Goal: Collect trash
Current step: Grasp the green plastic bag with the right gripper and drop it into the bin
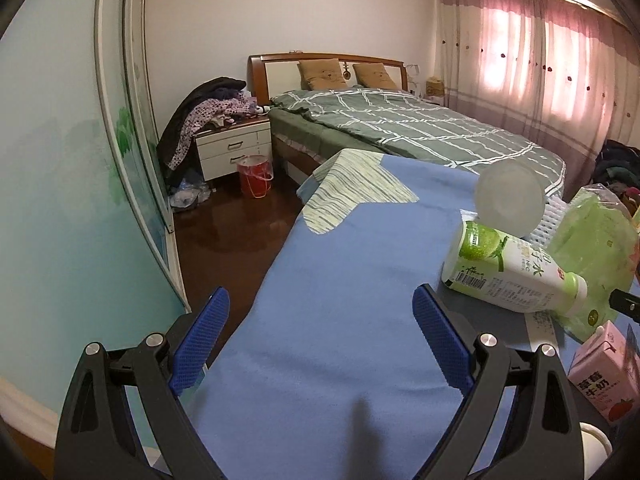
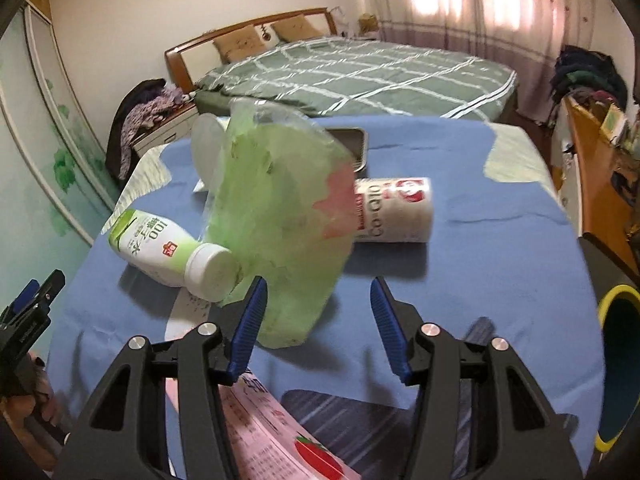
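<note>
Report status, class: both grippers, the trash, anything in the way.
Left gripper open, empty. Right gripper open at green bag, not gripping. Bottle, can, pink carton lie on blue cloth. Nothing blocking.

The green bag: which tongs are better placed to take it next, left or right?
Right. The right tongs stand open with the green bag just ahead, at their left pad. The left tongs face bare blue cloth; the bag lies far to their right.

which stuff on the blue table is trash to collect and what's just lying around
Trash: coconut water bottle, green plastic bag, pink milk carton, white canister.
Lying about: metal tray, clothes pile, red bucket.
</note>
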The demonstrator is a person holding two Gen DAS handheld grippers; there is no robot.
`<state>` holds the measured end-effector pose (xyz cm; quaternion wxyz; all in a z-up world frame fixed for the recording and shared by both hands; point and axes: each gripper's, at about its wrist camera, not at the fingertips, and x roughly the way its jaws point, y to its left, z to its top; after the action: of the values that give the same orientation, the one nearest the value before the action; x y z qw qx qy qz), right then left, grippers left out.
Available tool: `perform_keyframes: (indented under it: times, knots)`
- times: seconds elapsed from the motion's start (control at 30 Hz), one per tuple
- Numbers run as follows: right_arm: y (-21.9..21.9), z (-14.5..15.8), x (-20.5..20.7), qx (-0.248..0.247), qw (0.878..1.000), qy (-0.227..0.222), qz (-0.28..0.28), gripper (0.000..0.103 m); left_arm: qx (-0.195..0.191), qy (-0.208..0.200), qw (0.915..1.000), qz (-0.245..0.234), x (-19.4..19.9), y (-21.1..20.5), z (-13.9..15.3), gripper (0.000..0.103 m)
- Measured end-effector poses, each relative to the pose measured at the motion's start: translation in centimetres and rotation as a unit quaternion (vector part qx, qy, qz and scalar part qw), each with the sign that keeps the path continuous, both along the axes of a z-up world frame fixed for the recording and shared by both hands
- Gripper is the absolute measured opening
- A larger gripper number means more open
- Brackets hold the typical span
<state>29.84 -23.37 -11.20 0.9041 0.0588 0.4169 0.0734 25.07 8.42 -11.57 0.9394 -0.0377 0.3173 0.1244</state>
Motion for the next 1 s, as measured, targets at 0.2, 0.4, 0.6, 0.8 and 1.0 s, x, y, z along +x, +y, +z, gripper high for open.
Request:
perform_keyframes:
  times: [0.2, 0.4, 0.6, 0.8, 1.0]
  knots:
    - [0.6, 0.5, -1.0, 0.006, 1.0, -0.017, 0.018, 0.002, 0.008, -0.004, 1.0, -0.002, -0.1, -0.3, 0.1, 0.092]
    - [-0.6, 2.2, -3.0, 0.028, 0.998, -0.049, 0.005, 0.001, 0.006, -0.006, 1.0, -0.001, -0.2, -0.3, 0.0, 0.092]
    - [-4.0, 4.2, -6.5, 0.054, 0.994, -0.089, -0.033, 0.0, 0.01, -0.007, 0.9999, -0.003, -0.4, -0.5, 0.1, 0.092]
    - [-9.4, 5.3, -10.6, 0.045, 0.984, -0.123, -0.119, 0.0, 0.012, -0.01, 0.9999, -0.003, -0.6, -0.7, 0.3, 0.092]
    - [-15.4, 4.8, -14.1, 0.023, 0.968, -0.132, -0.213, 0.0, 0.014, -0.01, 0.9998, -0.003, -0.6, -0.7, 0.4, 0.092]
